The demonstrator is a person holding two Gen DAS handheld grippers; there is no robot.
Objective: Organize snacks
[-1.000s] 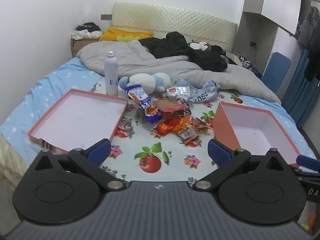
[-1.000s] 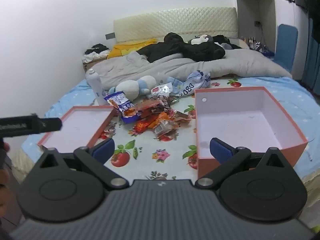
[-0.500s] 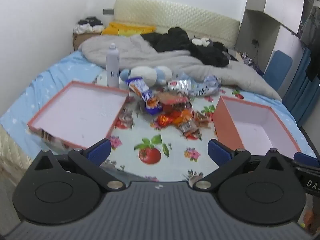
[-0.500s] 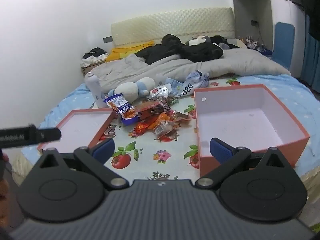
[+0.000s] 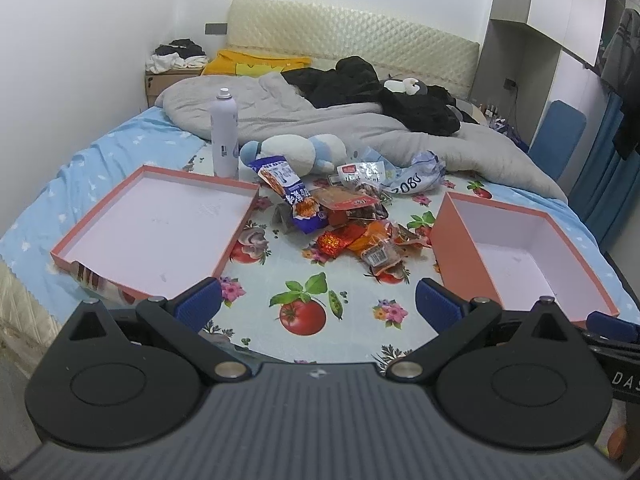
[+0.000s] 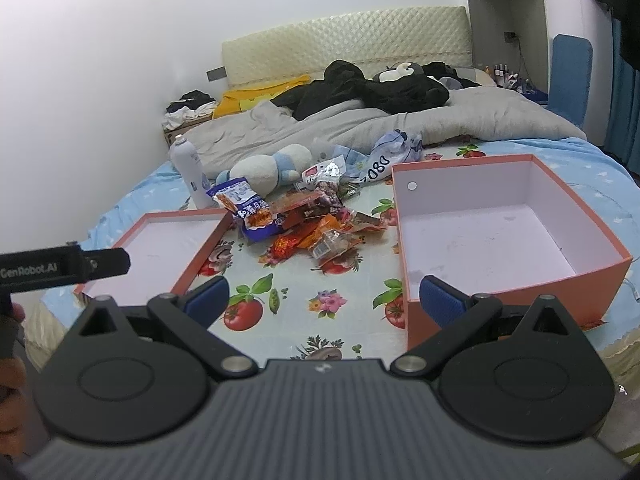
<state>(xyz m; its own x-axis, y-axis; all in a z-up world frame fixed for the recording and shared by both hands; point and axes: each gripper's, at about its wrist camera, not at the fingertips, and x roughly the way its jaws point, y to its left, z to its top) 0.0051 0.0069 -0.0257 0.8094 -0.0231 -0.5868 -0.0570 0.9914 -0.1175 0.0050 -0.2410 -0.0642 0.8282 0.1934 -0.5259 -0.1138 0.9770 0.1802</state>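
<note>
Both grippers hung above the near edge of the bed, each with its blue-padded jaws spread wide and nothing between them. The left gripper (image 5: 318, 306) looked down on the fruit-printed cloth (image 5: 304, 312), and the right gripper (image 6: 324, 296) faced the same cloth from a little further right. The snacks (image 5: 348, 224) lay in a loose heap on the cloth between two orange boxes, well ahead of both grippers: a tall blue-and-white bag (image 5: 290, 192) leaned at the left of the heap, a flat reddish packet (image 5: 346, 200) lay beside it, and small orange and clear wrappers (image 5: 380, 248) spilled toward the front. To the left of the heap sat the shallow orange lid (image 5: 236, 236) (white inside, nothing in it), and to the right the deeper orange box (image 5: 456, 248), whose pale floor also held nothing. Behind the heap a white-and-blue plush toy (image 5: 296, 152) lay on its side, with a white spray can (image 5: 224, 136) standing upright just left of it and a crumpled white bag (image 5: 416, 176) printed with digits to the right. A grey quilt (image 5: 320, 120) was bunched across the far half of the bed, with black clothing (image 5: 360, 84) piled on top.
</note>
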